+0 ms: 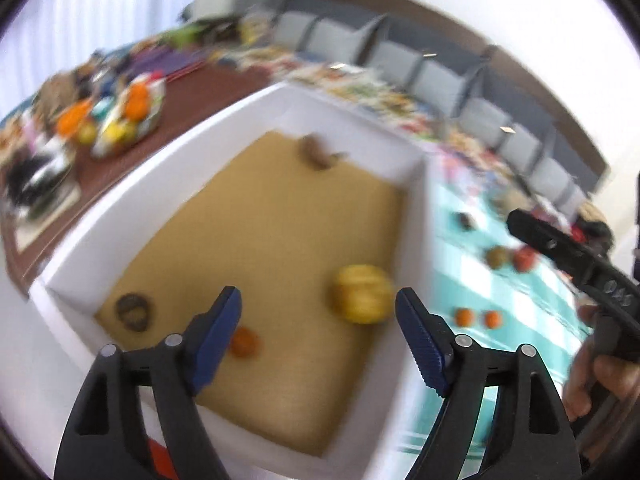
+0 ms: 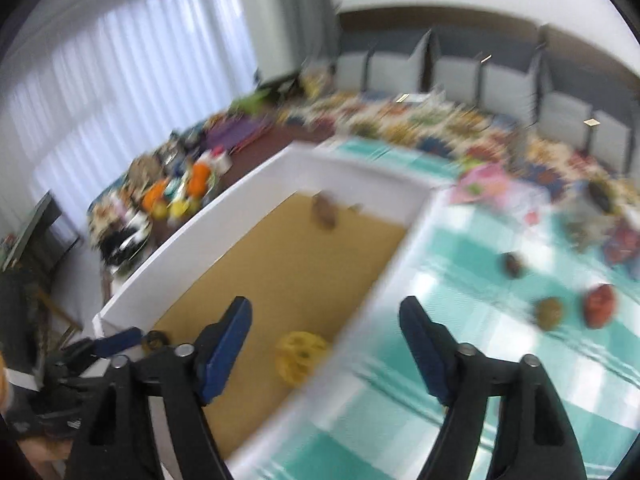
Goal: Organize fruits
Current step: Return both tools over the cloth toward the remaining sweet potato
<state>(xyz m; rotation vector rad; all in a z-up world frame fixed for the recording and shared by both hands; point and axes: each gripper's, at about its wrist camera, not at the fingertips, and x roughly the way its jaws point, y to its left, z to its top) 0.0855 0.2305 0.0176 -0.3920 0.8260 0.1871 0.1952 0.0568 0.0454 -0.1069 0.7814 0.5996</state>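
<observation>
Blurrily, both empty tools (image 1: 318,312) (image 2: 326,322) gape above the long tray (image 1: 256,108).

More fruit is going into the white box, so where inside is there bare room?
The tan floor of the white box is bare in the middle, between the brown fruit, the yellow fruit and the dark ring-shaped piece. The near corner by the small orange fruit is tighter.

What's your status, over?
Left gripper and right gripper open, empty. Yellow fruit in box; red fruit on cloth. Nothing blocking.
</observation>
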